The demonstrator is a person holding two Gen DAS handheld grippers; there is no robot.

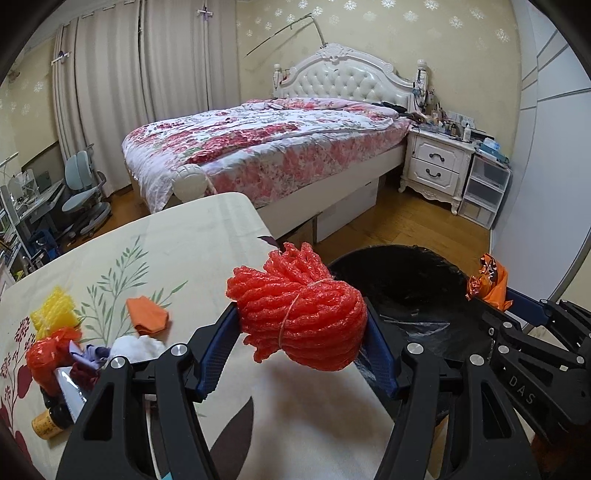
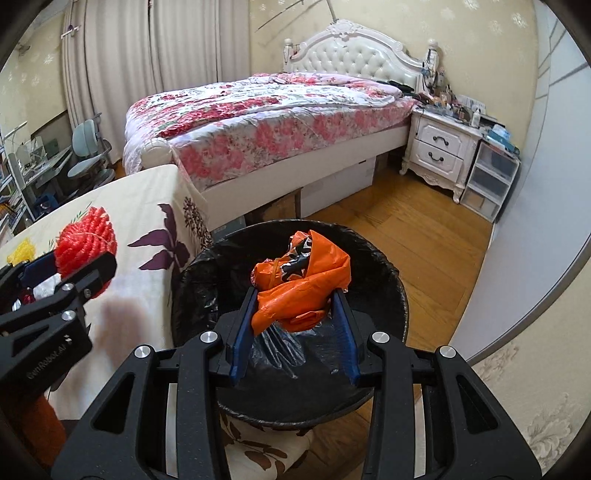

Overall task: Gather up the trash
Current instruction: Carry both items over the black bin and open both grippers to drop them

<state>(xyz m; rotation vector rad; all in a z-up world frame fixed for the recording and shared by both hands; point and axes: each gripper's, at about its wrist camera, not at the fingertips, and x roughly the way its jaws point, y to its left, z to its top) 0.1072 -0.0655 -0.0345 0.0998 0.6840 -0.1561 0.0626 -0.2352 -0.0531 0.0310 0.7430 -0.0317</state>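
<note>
- My right gripper [image 2: 295, 295] hangs over the open mouth of the black-lined bin [image 2: 388, 280], its orange wrapper [image 2: 303, 284] clamped; nothing sits between it and the liner below.
- My left gripper [image 1: 303, 321], closed on red foam netting [image 1: 299, 310], is above the table edge [image 1: 258, 221], just beside the bin.
- Litter crowds the table's left side [image 1: 74, 343].
- Bare floor [image 2: 406, 229] separates the bin from the bed [image 2: 258, 122].

I'm seeing a bed [image 1: 266, 147] with floral quilt sitting against patterned wallpaper [image 1: 369, 22], white nightstand [image 1: 436, 162] beside it, curtains [image 1: 110, 85] hanging left, wooden floor [image 2: 406, 236] showing below.
</note>
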